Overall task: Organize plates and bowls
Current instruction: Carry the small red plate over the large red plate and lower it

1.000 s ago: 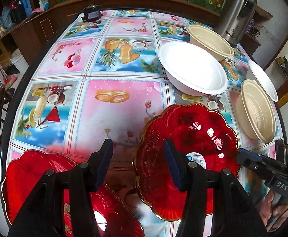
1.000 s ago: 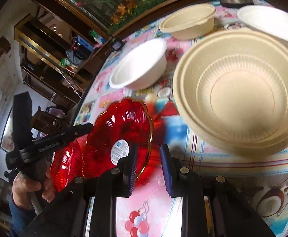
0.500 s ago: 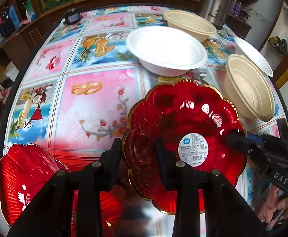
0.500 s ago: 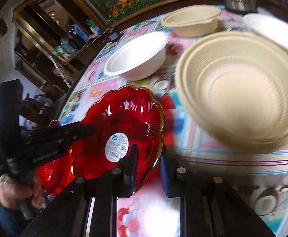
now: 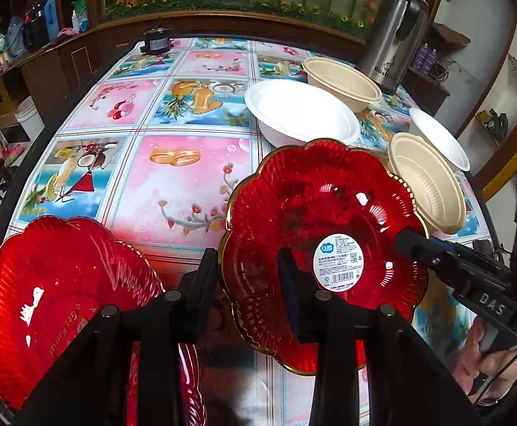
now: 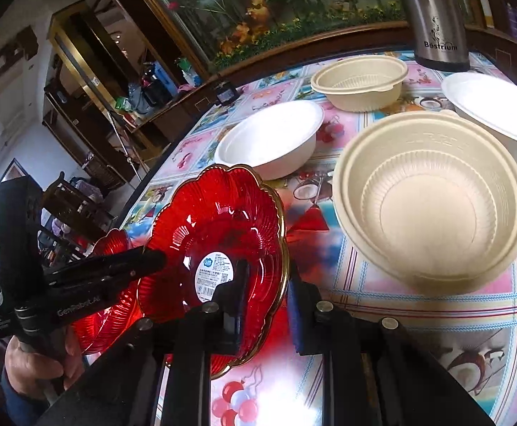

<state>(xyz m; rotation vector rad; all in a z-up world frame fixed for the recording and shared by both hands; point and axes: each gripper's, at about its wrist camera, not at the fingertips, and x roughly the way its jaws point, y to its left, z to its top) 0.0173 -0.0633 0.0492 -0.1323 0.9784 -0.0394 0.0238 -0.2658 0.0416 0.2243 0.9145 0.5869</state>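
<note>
Nearest the left camera, the left hand-held gripper [image 5: 248, 284] had just been closing its jaws; they stood narrow across the gold-trimmed, scalloped rim of a glossy red ribbed plate [image 5: 329, 220], one black finger outside the rim and the blue-padded one inside. The plate sat tilted, raised off the table [image 5: 187, 184], and bore a round white barcode sticker near its middle. The right hand-held gripper [image 6: 265, 294] had also been closing, pinching the same plate's opposite rim between narrow jaws. At the near left lay a second red plate [image 5: 63, 284] of the same fluted, shiny make. The table wore a slick oilcloth of pink and blue fruit squares. Further right sat a ridged cream bowl [image 5: 429, 184], then a smooth white bowl [image 5: 301, 113], another white bowl [image 5: 439, 138] and a far cream bowl [image 5: 343, 81]. Beyond stood a brushed steel flask [image 5: 397, 35].
</note>
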